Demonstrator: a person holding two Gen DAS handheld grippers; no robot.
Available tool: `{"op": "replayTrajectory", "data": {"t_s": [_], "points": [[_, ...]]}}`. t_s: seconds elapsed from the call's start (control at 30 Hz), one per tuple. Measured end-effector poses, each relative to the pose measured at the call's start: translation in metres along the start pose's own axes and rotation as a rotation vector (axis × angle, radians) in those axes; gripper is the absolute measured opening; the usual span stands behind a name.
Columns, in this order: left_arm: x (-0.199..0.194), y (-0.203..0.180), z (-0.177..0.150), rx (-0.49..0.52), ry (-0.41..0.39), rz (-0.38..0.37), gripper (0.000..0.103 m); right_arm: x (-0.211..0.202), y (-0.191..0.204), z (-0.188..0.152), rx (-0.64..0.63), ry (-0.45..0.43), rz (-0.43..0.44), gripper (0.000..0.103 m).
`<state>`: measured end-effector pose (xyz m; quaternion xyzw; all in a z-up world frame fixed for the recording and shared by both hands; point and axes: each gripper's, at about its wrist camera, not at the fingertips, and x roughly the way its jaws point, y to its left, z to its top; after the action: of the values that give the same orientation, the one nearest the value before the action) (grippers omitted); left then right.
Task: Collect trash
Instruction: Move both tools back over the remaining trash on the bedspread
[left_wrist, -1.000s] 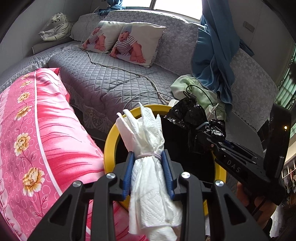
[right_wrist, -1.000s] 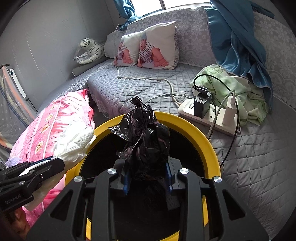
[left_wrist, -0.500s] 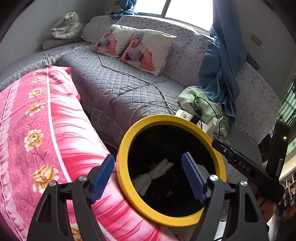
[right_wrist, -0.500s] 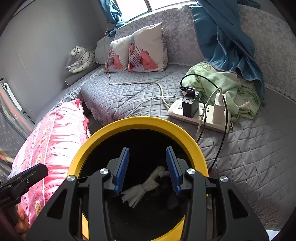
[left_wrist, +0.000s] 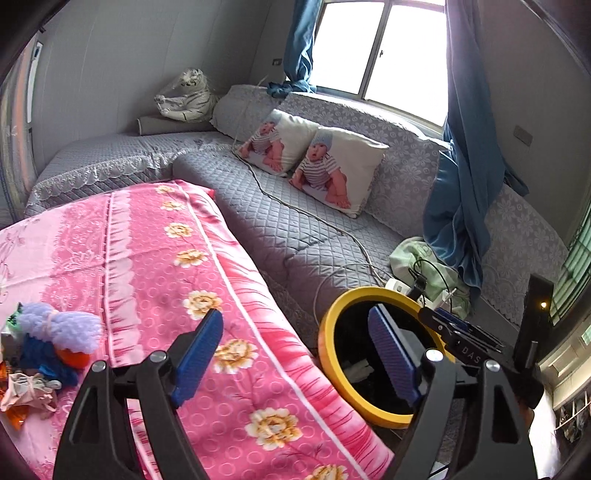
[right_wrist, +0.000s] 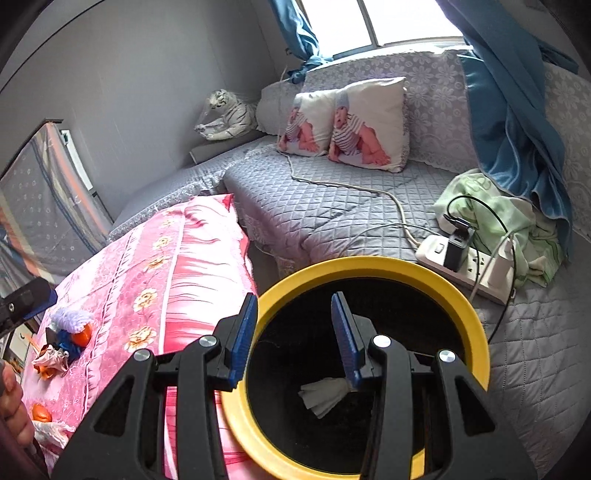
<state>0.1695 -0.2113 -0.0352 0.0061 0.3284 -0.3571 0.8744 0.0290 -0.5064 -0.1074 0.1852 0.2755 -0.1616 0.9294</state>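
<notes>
A yellow-rimmed black bin (left_wrist: 327, 354) (right_wrist: 369, 264) stands between the pink blanket and the grey sofa. A white tissue bundle (right_wrist: 325, 395) (left_wrist: 356, 371) lies at its bottom; the rest of the inside is too dark to read. My left gripper (left_wrist: 293, 321) hangs above the blanket's edge, left of the bin, its jaws opening with nothing between them. My right gripper (right_wrist: 293, 301) is open and empty over the bin's left rim. More litter (left_wrist: 55, 332) (right_wrist: 70, 332) lies on the blanket: a purple fluffy ball, blue and orange bits, a crumpled wrapper (left_wrist: 29, 395).
The pink flowered blanket (left_wrist: 184, 277) covers a raised surface on the left. A grey quilted sofa (right_wrist: 351, 206) holds two pillows (right_wrist: 354, 125), a power strip (right_wrist: 465, 266) with cables, a green cloth (right_wrist: 498, 218) and a hanging blue curtain (left_wrist: 458, 206). A person's fingers (right_wrist: 13, 406) show at the left edge.
The left gripper let go of the tissue bundle and the right let go of a black bag, both into the bin. Both then rose and drew back, the left swinging toward the blanket.
</notes>
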Motion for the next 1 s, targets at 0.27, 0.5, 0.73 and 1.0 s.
{"op": "replayTrajectory", "data": {"t_s": [0.27, 0.5, 0.73, 1.0], "points": [[-0.075, 0.070, -0.005, -0.041, -0.135, 0.171, 0.082, 0.003, 0.078, -0.006, -0.145, 0.025, 0.139, 0.039], [-0.130, 0.137, -0.025, -0.138, -0.206, 0.322, 0.084, -0.007, 0.151, -0.027, -0.319, 0.040, 0.339, 0.044], [-0.160, 0.206, -0.054, -0.227, -0.180, 0.470, 0.092, -0.022, 0.205, -0.062, -0.486, 0.084, 0.530, 0.052], [-0.175, 0.261, -0.083, -0.279, -0.145, 0.517, 0.095, -0.044, 0.252, -0.103, -0.699, 0.126, 0.732, 0.061]]}}
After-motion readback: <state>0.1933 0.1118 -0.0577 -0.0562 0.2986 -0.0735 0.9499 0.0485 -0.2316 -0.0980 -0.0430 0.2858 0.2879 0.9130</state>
